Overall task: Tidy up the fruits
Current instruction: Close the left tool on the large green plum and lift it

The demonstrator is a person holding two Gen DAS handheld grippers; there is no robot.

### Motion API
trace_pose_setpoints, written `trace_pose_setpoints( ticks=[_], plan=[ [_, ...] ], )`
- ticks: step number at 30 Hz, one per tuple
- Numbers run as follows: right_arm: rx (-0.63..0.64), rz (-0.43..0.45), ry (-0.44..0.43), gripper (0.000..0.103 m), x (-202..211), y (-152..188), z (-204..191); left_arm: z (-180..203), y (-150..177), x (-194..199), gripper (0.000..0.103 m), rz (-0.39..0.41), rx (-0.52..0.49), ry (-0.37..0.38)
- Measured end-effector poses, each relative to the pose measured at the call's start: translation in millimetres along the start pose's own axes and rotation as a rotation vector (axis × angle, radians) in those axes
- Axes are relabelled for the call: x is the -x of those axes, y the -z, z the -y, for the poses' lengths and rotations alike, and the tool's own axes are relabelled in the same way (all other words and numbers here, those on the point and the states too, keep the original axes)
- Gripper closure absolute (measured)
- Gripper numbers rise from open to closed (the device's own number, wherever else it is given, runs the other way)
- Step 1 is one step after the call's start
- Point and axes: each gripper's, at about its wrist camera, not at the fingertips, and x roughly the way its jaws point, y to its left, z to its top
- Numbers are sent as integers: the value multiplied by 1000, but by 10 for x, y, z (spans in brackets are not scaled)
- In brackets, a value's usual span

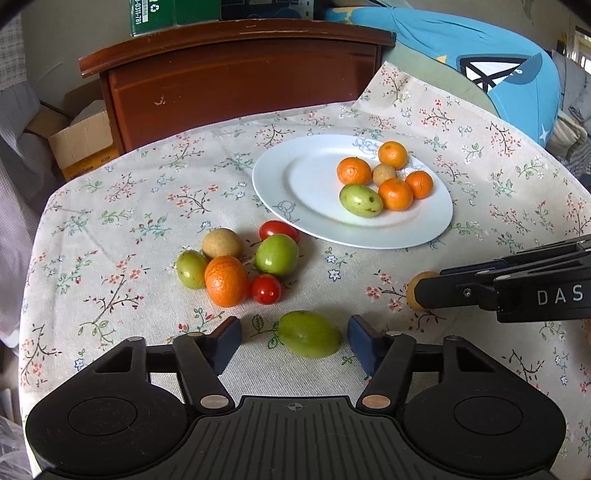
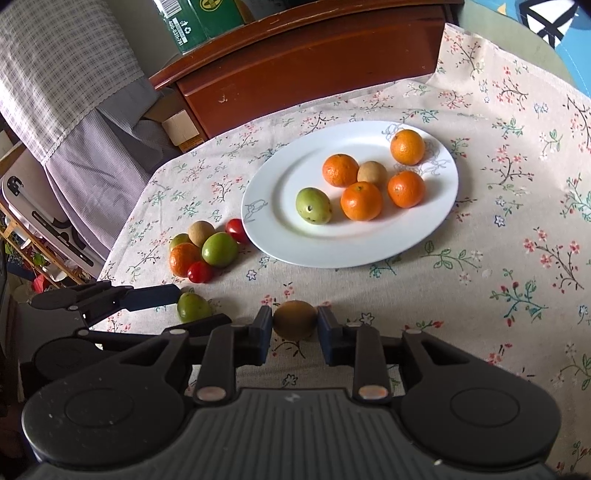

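A white plate (image 1: 295,184) (image 2: 280,206) on the floral cloth holds several oranges (image 1: 354,170), a brown fruit and a green fruit (image 1: 361,200). A loose cluster of fruit (image 1: 236,266) (image 2: 207,251) lies left of the plate: green fruits, an orange, a brown fruit, two red tomatoes. My left gripper (image 1: 294,338) is open around a green fruit (image 1: 309,334) (image 2: 192,307) lying on the cloth. My right gripper (image 2: 294,320) is shut on a brown round fruit (image 2: 294,319) (image 1: 415,291) low over the cloth.
A dark wooden cabinet (image 1: 240,81) stands behind the table with a green box (image 1: 155,16) on top. A cardboard box (image 1: 81,140) sits at the left. A blue cushion (image 1: 498,66) lies at the back right. The table edge falls away on the left.
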Motion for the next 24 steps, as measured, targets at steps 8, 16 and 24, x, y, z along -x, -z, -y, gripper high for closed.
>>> trace_pose_setpoints(
  ticks=[8, 16, 24],
  plan=[
    [20, -10, 3, 73, -33, 35, -35, 4, -2, 9, 59, 10, -2, 13],
    [40, -7, 9, 75, -21, 41, -53, 22, -6, 29, 70, 15, -11, 6],
    [46, 4, 15, 75, 37, 104, -90, -1, -1, 138, 70, 34, 2, 10]
  ],
)
